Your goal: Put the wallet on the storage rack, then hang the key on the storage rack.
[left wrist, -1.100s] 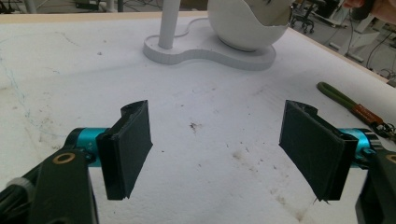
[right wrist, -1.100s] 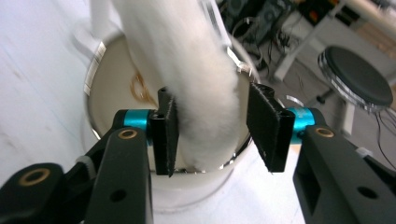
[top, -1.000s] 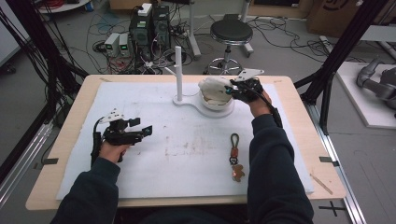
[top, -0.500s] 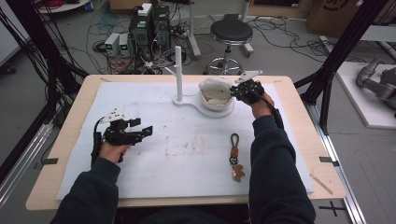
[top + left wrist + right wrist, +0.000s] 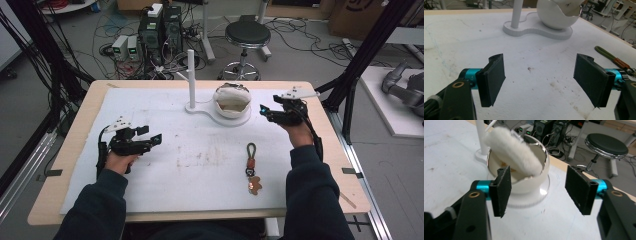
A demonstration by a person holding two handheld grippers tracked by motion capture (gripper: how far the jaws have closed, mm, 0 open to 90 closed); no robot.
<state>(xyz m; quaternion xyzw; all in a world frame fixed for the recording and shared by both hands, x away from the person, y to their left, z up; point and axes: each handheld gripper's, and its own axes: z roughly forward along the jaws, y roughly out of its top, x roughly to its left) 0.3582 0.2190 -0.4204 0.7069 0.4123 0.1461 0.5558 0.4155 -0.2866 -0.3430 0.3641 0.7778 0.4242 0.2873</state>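
R claw point(image 5: 537, 192) open w/ nothing in it, just opened; fluffy pad point(image 5: 512, 151) on bowl point(image 5: 534, 187) just ahead.

Even, soft overhead light, faint shadows (fluffy white pad motion-blurred)

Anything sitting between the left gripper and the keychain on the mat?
Nothing visible does. Bare white mat lies between the left gripper, jaws open, and the keychain. The bowl on its stand sits farther back, off that line.
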